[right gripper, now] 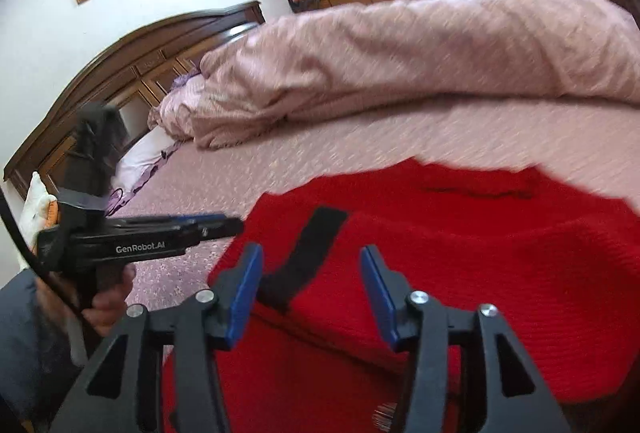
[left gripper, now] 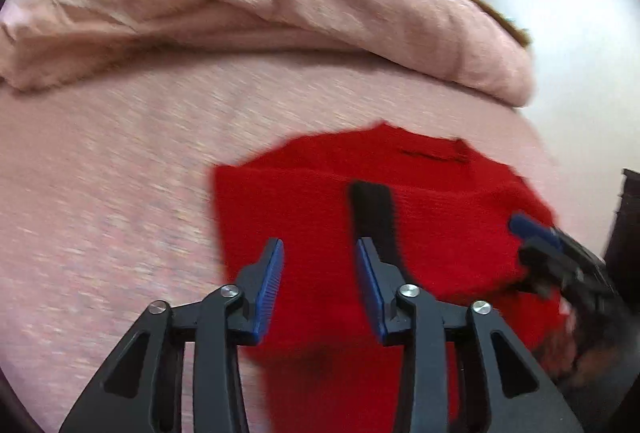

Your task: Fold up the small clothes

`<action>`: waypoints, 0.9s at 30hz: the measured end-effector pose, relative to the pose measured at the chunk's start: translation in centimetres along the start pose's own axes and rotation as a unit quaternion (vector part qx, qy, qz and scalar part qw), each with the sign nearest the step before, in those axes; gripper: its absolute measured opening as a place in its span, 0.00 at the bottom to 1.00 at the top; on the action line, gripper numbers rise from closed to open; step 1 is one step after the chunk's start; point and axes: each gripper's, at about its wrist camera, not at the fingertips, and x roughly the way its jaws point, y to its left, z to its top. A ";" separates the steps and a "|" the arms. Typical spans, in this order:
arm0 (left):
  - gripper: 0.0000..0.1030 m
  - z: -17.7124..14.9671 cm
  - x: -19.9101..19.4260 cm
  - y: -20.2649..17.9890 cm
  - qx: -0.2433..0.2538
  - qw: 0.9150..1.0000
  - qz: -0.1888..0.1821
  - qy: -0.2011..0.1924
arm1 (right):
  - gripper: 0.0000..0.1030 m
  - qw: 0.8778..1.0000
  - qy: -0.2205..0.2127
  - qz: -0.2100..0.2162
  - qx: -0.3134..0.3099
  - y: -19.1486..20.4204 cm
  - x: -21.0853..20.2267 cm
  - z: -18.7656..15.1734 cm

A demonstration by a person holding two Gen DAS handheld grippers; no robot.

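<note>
A red knitted garment with a black stripe lies spread on the pink bed. It also shows in the right wrist view, with the black stripe. My left gripper is open and empty, above the garment's left part. It shows from the side in the right wrist view, at the garment's left edge. My right gripper is open and empty over the garment. It shows blurred in the left wrist view, at the garment's right edge.
A rolled pink duvet lies across the far side of the bed; it shows in the right wrist view too. A wooden headboard stands at the left. A dark cabinet stands at the right edge.
</note>
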 end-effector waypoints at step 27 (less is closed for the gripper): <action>0.05 -1.5 -0.4 -3.9 0.029 0.997 -0.065 -0.021 | 0.10 0.957 0.021 -0.282 0.070 -20.8 -8.2 1.6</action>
